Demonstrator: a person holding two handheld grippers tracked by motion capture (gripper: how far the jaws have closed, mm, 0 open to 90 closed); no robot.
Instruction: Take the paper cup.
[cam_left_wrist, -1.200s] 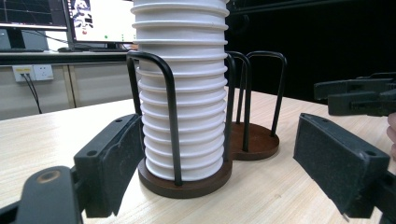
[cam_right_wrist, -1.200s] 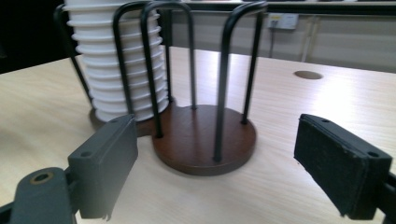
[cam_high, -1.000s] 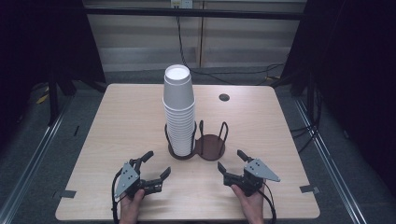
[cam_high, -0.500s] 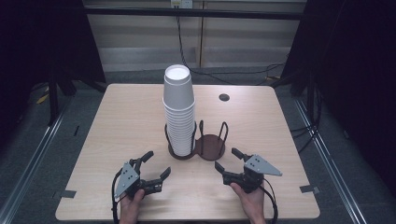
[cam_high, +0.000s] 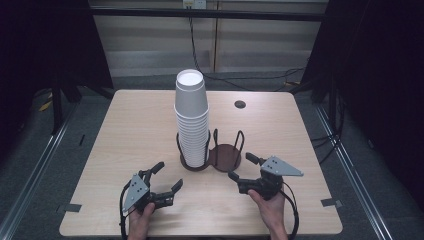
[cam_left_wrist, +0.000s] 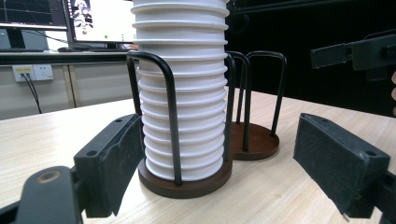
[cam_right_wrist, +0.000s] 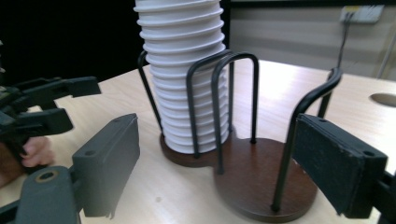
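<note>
A tall stack of upturned white foam cups (cam_high: 191, 120) stands in the left ring of a black wire holder with two brown round bases (cam_high: 225, 157); the right base is bare. My left gripper (cam_high: 168, 175) rests open near the table's front, left of the holder. In the left gripper view the cup stack (cam_left_wrist: 182, 93) rises between its spread jaws, farther off. My right gripper (cam_high: 240, 167) is open just in front of the bare base. In the right gripper view that base (cam_right_wrist: 261, 182) lies between its jaws, with the cups (cam_right_wrist: 187, 70) behind.
The light wooden table (cam_high: 125, 130) has a dark round hole (cam_high: 240, 104) at its back right. Tape marks sit on the front corners. A dark floor and cables surround the table. Monitors (cam_left_wrist: 93, 21) glow behind in the left gripper view.
My right gripper has edged forward and slightly left, closer to the bare base of the holder. The left gripper and the cups have stayed put.
</note>
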